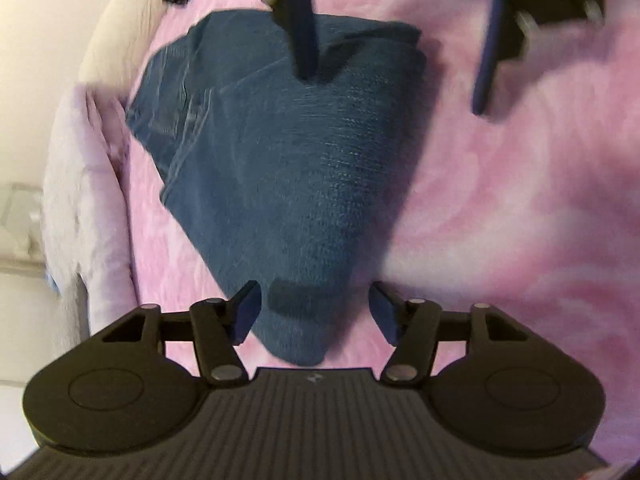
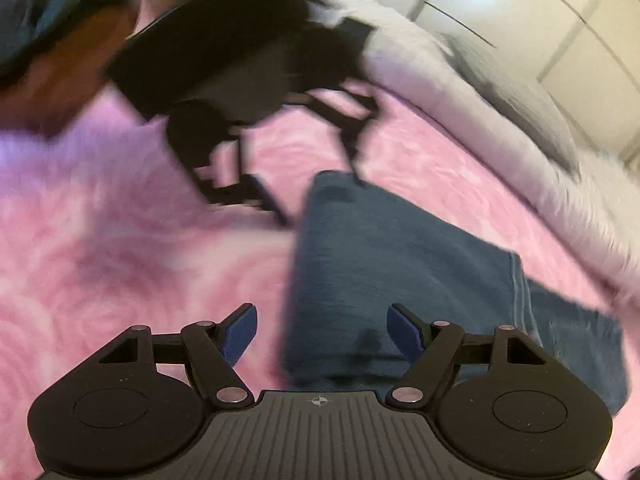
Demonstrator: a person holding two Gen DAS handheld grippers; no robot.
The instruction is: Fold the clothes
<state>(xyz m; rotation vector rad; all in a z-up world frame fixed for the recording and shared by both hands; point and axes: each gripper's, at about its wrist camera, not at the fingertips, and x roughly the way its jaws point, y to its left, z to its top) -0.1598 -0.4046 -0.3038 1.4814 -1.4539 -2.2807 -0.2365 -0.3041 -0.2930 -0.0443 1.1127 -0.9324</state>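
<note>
A pair of blue jeans (image 1: 288, 168) lies folded into a compact bundle on the pink fluffy blanket (image 1: 500, 216). My left gripper (image 1: 316, 312) hovers open over the bundle's near end, its blue pads on either side of the cloth and nothing pinched. At the far end, my right gripper (image 1: 396, 64) also stands open, one finger over the denim and one over the blanket. In the right wrist view the jeans (image 2: 392, 272) stretch away from my open right gripper (image 2: 322, 334), whose right pad is above the near edge. The left gripper (image 2: 316, 196) appears blurred at the far end.
A pale lilac fluffy pillow or cover (image 1: 80, 184) edges the bed on the left, with white cupboard fronts (image 2: 552, 16) beyond. A person's arm (image 2: 60, 60) shows at the upper left of the right wrist view. Open pink blanket (image 2: 120, 240) spreads beside the jeans.
</note>
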